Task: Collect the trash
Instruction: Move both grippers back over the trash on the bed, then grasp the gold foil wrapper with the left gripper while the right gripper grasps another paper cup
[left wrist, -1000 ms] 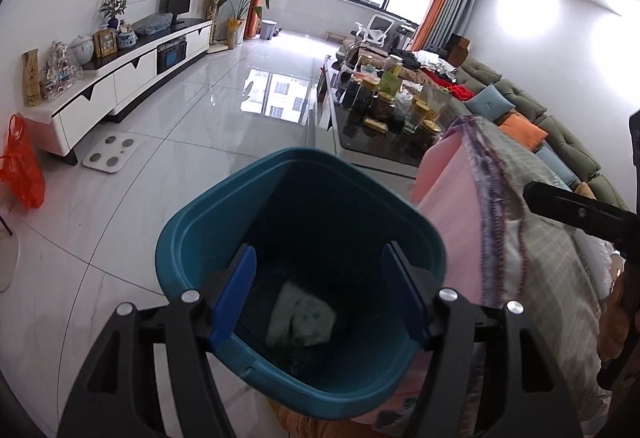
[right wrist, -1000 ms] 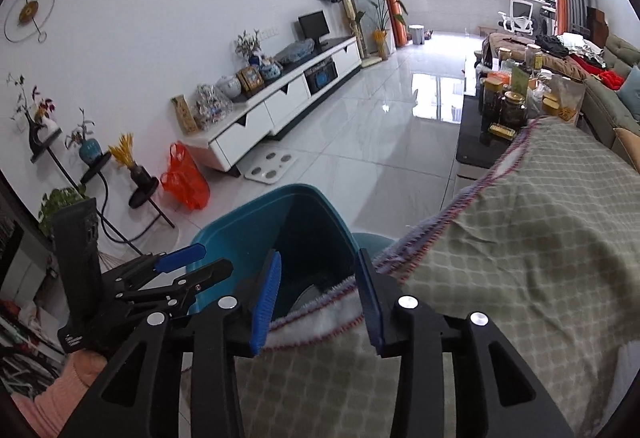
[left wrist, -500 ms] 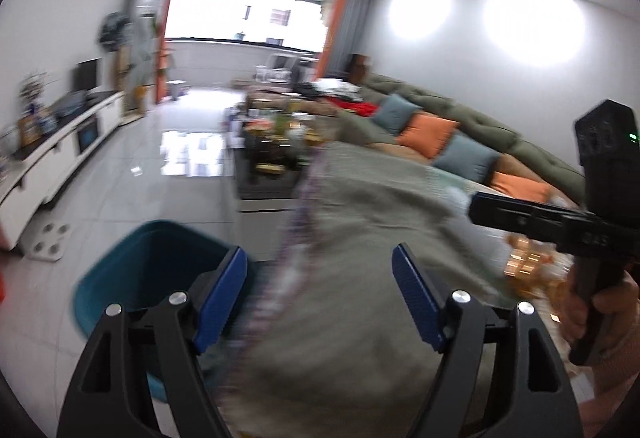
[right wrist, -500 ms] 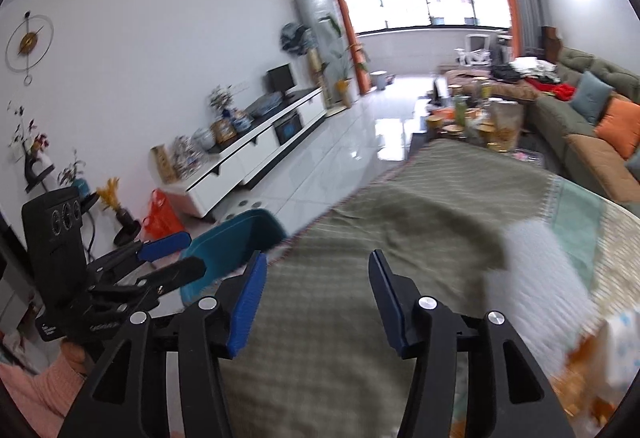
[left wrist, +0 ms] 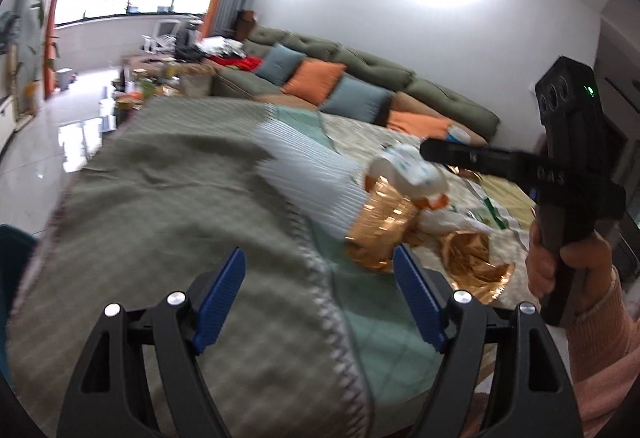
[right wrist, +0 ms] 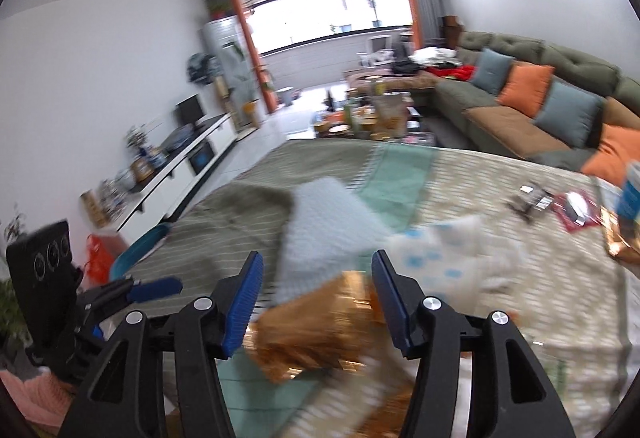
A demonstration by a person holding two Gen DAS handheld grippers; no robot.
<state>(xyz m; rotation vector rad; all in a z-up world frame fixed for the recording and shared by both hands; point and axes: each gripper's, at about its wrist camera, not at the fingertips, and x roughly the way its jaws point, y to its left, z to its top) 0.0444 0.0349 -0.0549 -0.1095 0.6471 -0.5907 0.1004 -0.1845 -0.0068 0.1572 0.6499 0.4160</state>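
Crumpled gold foil wrappers (left wrist: 380,228) lie on the cloth-covered table (left wrist: 160,205) with a white printed tissue (left wrist: 412,167) and a pale ribbed cloth (left wrist: 308,177). My left gripper (left wrist: 320,298) is open and empty, just short of the foil. My right gripper (right wrist: 316,302) is open, low over a gold wrapper (right wrist: 316,334) that lies between its blue pads, with the white tissue (right wrist: 444,258) beyond. The teal bin (right wrist: 140,246) stands on the floor off the table's left edge.
More wrappers and a blue can (right wrist: 630,193) lie at the table's right. A green sofa (left wrist: 360,77) with orange and blue cushions runs behind. A cluttered coffee table (right wrist: 368,117) and a white TV cabinet (right wrist: 180,173) stand further back.
Both grippers have swung right, from over the teal bin to over the table. The trash pile has come into view under them. Both stay open.
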